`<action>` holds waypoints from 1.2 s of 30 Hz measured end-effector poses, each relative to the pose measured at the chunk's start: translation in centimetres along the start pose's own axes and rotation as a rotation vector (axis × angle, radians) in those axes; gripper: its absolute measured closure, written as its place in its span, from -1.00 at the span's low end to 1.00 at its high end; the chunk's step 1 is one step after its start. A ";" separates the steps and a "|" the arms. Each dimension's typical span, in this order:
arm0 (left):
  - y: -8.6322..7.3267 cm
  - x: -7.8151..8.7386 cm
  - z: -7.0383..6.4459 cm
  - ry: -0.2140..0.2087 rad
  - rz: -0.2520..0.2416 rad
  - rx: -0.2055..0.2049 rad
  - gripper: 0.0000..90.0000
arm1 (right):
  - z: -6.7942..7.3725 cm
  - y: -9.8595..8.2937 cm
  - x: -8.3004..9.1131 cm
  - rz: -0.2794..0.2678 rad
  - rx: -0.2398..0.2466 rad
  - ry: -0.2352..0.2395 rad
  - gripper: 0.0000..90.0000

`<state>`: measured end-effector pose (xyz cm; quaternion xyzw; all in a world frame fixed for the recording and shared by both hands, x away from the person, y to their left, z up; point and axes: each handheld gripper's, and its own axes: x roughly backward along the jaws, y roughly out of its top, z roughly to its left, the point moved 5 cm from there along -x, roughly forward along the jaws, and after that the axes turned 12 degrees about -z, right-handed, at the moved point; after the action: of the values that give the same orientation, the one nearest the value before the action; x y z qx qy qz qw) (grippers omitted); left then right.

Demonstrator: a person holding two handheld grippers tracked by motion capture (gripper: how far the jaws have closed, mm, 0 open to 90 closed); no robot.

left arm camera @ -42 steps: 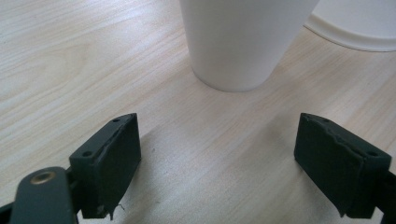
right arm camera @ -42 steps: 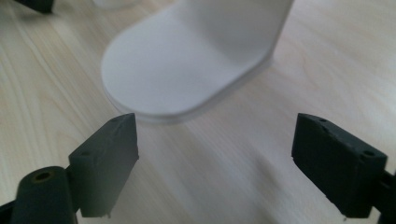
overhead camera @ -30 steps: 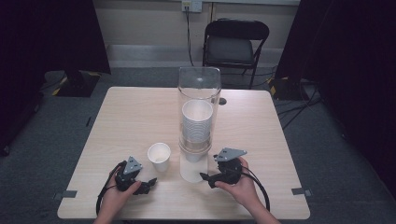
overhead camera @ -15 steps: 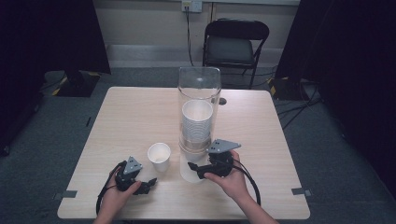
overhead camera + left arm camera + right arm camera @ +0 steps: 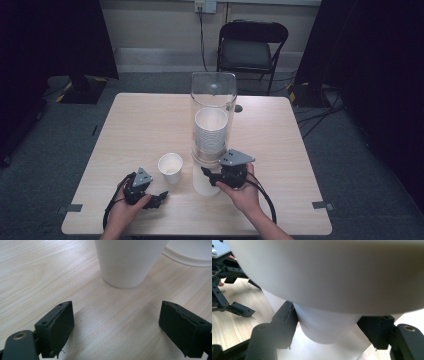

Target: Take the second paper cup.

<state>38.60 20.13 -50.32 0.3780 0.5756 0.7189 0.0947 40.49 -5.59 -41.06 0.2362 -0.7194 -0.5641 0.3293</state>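
A tall clear tube stands mid-table with a stack of white cups inside. The lowest cup sticks out below the tube. My right gripper is shut on it, one jaw on each side of its lower wall. A single white cup stands upright to the left of the tube. My left gripper rests near the front edge, open, jaws wide apart. That cup is just ahead of them, untouched.
The wooden table has bare room to the left and behind the tube. A black folding chair stands beyond the far edge. My left gripper shows at the left of the right gripper view.
My right gripper has moved left, up to the lowest cup under the tube, and now has its jaws around it. The left gripper and the loose cup have stayed put.
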 end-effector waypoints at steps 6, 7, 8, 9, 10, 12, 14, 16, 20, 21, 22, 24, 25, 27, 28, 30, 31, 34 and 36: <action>0.0 0.0 0.0 0.000 0.000 0.000 -0.72 | -0.1 -0.3 0.1 -0.011 -0.021 0.004 -0.21; 0.0 0.0 0.0 0.000 0.000 0.001 -0.72 | 0.0 -0.2 0.1 -0.007 -0.034 0.009 -0.23; 0.0 0.0 0.0 0.000 0.000 0.000 -0.72 | 0.0 -0.2 0.1 -0.006 -0.056 0.012 -0.24; 0.0 0.0 0.0 0.000 0.000 0.001 -0.72 | 0.0 -0.2 0.1 -0.009 -0.072 0.014 -0.25; 0.0 0.0 0.0 0.000 0.000 0.001 -0.72 | 0.0 -0.1 0.1 -0.009 -0.074 0.012 -0.27; 0.0 0.0 0.0 -0.001 0.000 0.000 -0.73 | 0.1 0.0 0.0 -0.007 -0.070 0.007 -0.29; 0.0 0.0 -0.1 -0.001 -0.001 0.005 -0.74 | 0.0 0.1 0.0 -0.009 -0.081 0.009 -0.31; 0.0 0.0 -0.1 -0.005 0.000 0.001 -0.75 | 0.0 0.2 0.0 -0.012 -0.081 0.004 -0.33; 0.0 0.0 -0.1 -0.006 0.000 0.001 -0.75 | -0.1 0.7 0.2 -0.036 -0.127 0.001 -0.37; 0.0 0.0 -0.1 -0.006 0.000 0.000 -0.75 | 0.0 0.8 0.2 -0.042 -0.131 0.001 -0.37; 0.0 0.0 -0.1 -0.005 0.000 0.001 -0.75 | 0.0 0.9 0.2 -0.040 -0.129 -0.002 -0.38; 0.0 0.0 -0.1 -0.006 0.000 0.001 -0.75 | 0.0 1.1 0.1 -0.041 -0.137 -0.006 -0.36; 0.0 0.0 -0.1 -0.006 0.000 0.000 -0.75 | 0.0 1.1 0.0 -0.042 -0.131 -0.005 -0.34; 0.0 -0.1 -0.1 -0.005 0.000 0.002 -0.75 | 0.0 1.1 -0.2 -0.021 -0.085 -0.014 -0.30; 0.0 0.0 -0.1 -0.005 0.000 0.000 -0.75 | -0.1 0.9 -0.2 -0.011 -0.063 -0.012 -0.28; 0.0 0.0 0.0 -0.006 0.003 -0.002 -0.75 | -0.2 0.5 -0.3 -0.019 -0.077 -0.002 -0.25; 0.0 0.0 0.0 -0.006 0.004 -0.003 -0.75 | -0.2 0.3 -0.2 -0.023 -0.075 -0.001 -0.23; 0.0 0.0 0.0 -0.006 0.004 -0.003 -0.75 | 0.0 0.1 -0.2 -0.039 -0.068 -0.008 -0.19; 0.0 0.0 -0.1 -0.005 0.001 0.000 -0.75 | 0.0 -0.1 -0.3 -0.047 -0.069 -0.005 -0.18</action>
<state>38.58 20.05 -50.34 0.3803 0.5753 0.7178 0.0957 40.70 -5.44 -41.21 0.2401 -0.6946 -0.5968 0.3221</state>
